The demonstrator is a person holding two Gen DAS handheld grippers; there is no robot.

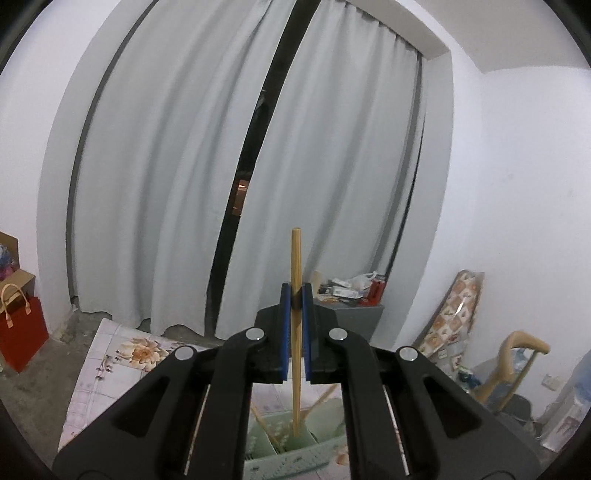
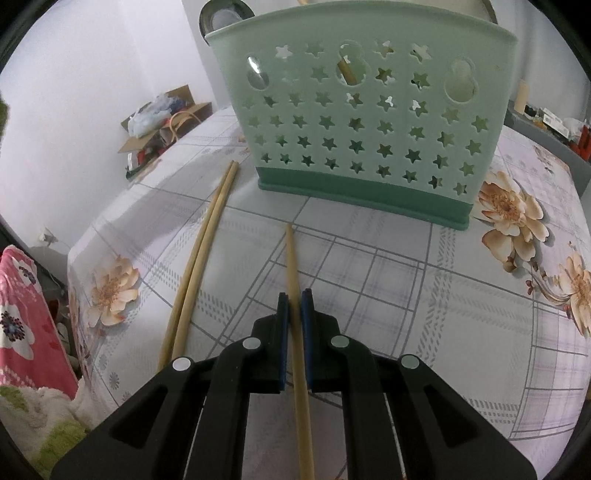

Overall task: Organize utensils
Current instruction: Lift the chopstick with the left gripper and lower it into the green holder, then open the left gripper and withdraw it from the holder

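My left gripper point(image 1: 296, 291) is shut on a wooden chopstick point(image 1: 296, 258) that stands almost upright, high above the table; its lower end hangs over the green utensil basket point(image 1: 291, 458), which holds other chopsticks. In the right wrist view my right gripper point(image 2: 294, 301) is shut on another chopstick point(image 2: 291, 266) that lies along the flowered tablecloth point(image 2: 406, 295), pointing at the star-punched green basket point(image 2: 362, 122). Two more chopsticks point(image 2: 207, 243) lie side by side to its left.
A steel ladle or spoon bowl point(image 2: 225, 16) sticks up behind the basket's left corner. Behind the table hang grey curtains point(image 1: 184, 166). A red bag point(image 1: 22, 332) sits on the floor at left, a cluttered grey cabinet point(image 1: 354, 306) at right.
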